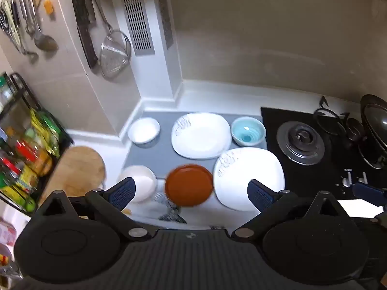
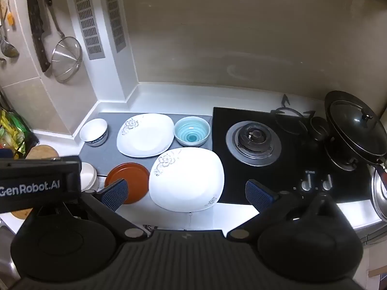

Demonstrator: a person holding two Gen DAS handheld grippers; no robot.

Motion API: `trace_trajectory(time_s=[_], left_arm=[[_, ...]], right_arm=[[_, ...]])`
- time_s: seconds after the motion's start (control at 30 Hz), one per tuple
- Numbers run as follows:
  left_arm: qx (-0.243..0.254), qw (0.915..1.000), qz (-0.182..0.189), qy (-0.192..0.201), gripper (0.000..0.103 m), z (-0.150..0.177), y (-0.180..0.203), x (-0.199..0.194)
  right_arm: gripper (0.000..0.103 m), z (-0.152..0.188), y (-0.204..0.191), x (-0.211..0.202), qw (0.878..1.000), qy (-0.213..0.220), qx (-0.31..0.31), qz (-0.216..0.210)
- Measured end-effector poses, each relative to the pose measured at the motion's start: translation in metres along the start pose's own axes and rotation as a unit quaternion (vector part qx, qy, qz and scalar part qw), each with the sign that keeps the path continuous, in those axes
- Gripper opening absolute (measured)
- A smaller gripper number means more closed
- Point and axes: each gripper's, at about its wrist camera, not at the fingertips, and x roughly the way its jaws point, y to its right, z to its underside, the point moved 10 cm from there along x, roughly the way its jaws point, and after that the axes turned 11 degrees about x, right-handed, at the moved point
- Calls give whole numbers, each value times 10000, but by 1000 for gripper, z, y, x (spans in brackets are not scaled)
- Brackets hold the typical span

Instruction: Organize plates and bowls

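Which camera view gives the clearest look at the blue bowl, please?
The right wrist view: the blue bowl is sharp there, its ringed inside plain to see. The left wrist view shows it too, whole but softer and blurred.

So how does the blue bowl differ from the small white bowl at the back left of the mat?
The blue bowl is glazed turquoise with ringed ridges inside; the white bowl is plain white inside with a dark pattern outside. The blue bowl sits right of the rear plate, the white bowl left of it. Both stand upright and look empty on the grey mat.

glossy white plates (image 2: 186,180) (glazed), wooden board (image 1: 77,169)
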Motion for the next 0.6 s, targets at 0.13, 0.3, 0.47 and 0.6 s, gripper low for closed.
trace_trajectory(time_s=[0.13,0.3,0.47,0.6], left_arm=[[-20,9998,88,-156,99,6,11,4],[-67,9998,146,-130,99,3,13,2],[7,9998,105,-163,99,3,12,6],[17,9998,31,-204,99,4,11,7]], right_arm=[[103,0,3,1,9998,-111,84,-131],[103,-8,-1,2,9998,-167,45,-35],[103,-4,5,10,9996,-255,111,-77],[103,-3,1,14,9995,-265,77,-143]])
